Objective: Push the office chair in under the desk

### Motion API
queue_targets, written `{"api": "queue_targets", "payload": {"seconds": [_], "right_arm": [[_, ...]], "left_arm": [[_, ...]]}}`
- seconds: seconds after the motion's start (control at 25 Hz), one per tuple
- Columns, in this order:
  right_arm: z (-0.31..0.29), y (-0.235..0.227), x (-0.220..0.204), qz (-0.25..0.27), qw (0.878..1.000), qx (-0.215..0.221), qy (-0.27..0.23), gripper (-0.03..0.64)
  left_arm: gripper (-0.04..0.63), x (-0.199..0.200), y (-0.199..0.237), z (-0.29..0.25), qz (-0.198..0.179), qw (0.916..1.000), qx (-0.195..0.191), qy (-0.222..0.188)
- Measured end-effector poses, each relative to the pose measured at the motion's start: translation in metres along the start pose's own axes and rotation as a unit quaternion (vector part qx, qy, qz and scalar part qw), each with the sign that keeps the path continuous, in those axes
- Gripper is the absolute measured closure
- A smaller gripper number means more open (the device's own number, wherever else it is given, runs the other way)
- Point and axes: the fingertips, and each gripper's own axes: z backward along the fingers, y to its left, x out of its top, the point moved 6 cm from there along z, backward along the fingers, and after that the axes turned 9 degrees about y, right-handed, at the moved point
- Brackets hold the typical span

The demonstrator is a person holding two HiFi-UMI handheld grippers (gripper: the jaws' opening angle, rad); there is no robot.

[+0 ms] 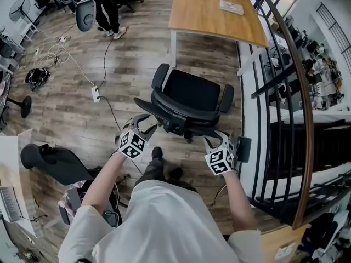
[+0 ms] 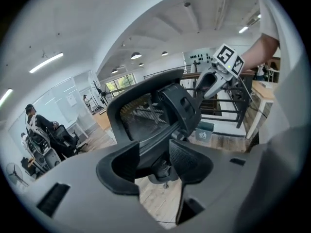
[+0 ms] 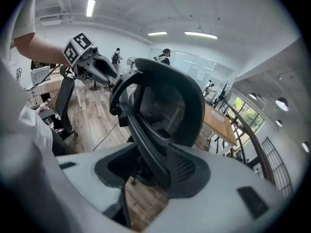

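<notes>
A black mesh office chair (image 1: 189,100) stands on the wood floor, its seat facing the wooden desk (image 1: 214,12) beyond it. My left gripper (image 1: 143,123) is at the left end of the backrest's top edge and my right gripper (image 1: 217,141) at its right end. In the left gripper view the jaws of the left gripper (image 2: 154,161) stand open, with the backrest (image 2: 141,115) just past them. In the right gripper view the backrest frame (image 3: 165,110) runs down between the open jaws of the right gripper (image 3: 155,171).
A metal railing (image 1: 285,92) with a wooden handrail runs along the right, close to the chair and desk. A second black chair (image 1: 55,163) sits at lower left. A power strip (image 1: 96,93) and cables lie on the floor to the left. A person (image 1: 108,7) stands far back.
</notes>
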Motion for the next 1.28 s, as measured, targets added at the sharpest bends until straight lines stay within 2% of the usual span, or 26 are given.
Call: {"api": "queue_targets", "payload": {"seconds": [0.12,0.24,0.4,0.52,0.64,0.72,0.8,0.96,1.08,1.2,1.28], "right_arm": [[-0.009,0.003,0.001,0.019,1.000,0.009,0.020,0.446],[-0.017,0.004,0.004,0.039,0.999,0.006,0.036,0.446],[-0.025,0.003,0.008,0.055,0.997,0.012,0.055,0.446],[-0.033,0.005,0.007,0.072,0.994,0.024,0.076,0.446],[-0.045,0.008,0.004,0.113,0.988,0.016,0.102,0.446],[-0.049,0.010,0.001,0.120,0.987,0.016,0.109,0.447],[-0.050,0.010,0.001,0.120,0.986,0.019,0.113,0.447],[-0.053,0.007,0.003,0.121,0.985,0.022,0.117,0.447],[-0.055,0.005,0.005,0.121,0.985,0.027,0.123,0.446],[-0.055,0.006,0.004,0.126,0.984,0.026,0.124,0.446],[-0.055,0.006,0.003,0.131,0.983,0.022,0.126,0.446]], "left_arm": [[0.408,-0.002,0.007,-0.012,-0.067,0.9975,0.002,0.020],[0.395,-0.002,0.013,-0.023,-0.140,0.9895,-0.001,0.035],[0.383,0.001,0.020,-0.038,-0.196,0.9795,-0.014,0.044],[0.380,-0.001,0.024,-0.053,-0.225,0.9721,-0.030,0.058],[0.381,-0.009,0.025,-0.068,-0.254,0.9631,-0.044,0.077],[0.391,-0.014,0.024,-0.075,-0.271,0.9577,-0.047,0.086],[0.412,-0.016,0.024,-0.079,-0.277,0.9555,-0.051,0.087],[0.413,-0.017,0.029,-0.083,-0.274,0.9557,-0.073,0.079],[0.416,-0.016,0.032,-0.088,-0.281,0.9520,-0.093,0.077],[0.422,-0.016,0.030,-0.091,-0.308,0.9426,-0.098,0.084],[0.430,-0.016,0.028,-0.092,-0.335,0.9333,-0.093,0.090]]}}
